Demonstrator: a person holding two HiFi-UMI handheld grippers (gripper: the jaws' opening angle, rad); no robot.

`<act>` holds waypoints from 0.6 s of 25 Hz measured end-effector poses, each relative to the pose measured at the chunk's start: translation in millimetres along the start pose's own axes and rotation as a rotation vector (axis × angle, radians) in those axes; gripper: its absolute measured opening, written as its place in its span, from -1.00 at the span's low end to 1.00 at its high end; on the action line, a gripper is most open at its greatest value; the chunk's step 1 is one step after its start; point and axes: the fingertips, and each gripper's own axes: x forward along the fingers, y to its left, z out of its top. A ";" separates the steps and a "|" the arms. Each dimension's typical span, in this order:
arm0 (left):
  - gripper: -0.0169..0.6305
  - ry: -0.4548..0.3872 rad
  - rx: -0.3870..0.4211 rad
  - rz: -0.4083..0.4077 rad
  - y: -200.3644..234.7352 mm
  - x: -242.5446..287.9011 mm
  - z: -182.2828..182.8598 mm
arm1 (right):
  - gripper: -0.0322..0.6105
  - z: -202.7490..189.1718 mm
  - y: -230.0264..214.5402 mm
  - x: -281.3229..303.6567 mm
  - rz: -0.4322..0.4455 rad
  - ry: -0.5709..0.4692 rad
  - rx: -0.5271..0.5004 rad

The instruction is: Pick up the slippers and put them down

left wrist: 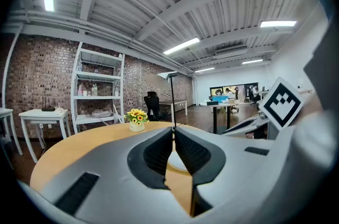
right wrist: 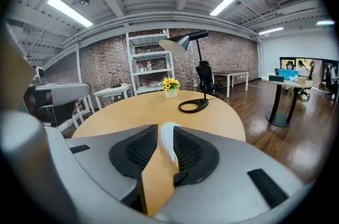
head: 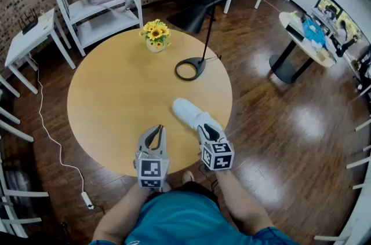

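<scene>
We see a round wooden table (head: 116,93) standing on a dark wood floor (head: 278,122). A white slipper (head: 188,113) lies on it, its near end between the jaws of the right gripper (head: 206,130). Well beyond that gripper sits a black ring-shaped lamp base (head: 190,69) (a thin pole rises from it). Far ahead of the left gripper (head: 156,130), near the table's far edge, stands a small pot of yellow flowers (head: 155,36).
</scene>
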 end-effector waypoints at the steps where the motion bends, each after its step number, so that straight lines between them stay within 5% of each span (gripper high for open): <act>1: -0.90 0.008 -0.012 0.007 -1.1 3.1 -1.2 | -0.53 -3.7 -7.2 7.2 -0.003 0.021 0.001; 15: -0.90 0.114 -0.026 0.087 15.0 41.4 -33.6 | -0.37 -64.0 -48.3 109.1 0.011 0.289 0.135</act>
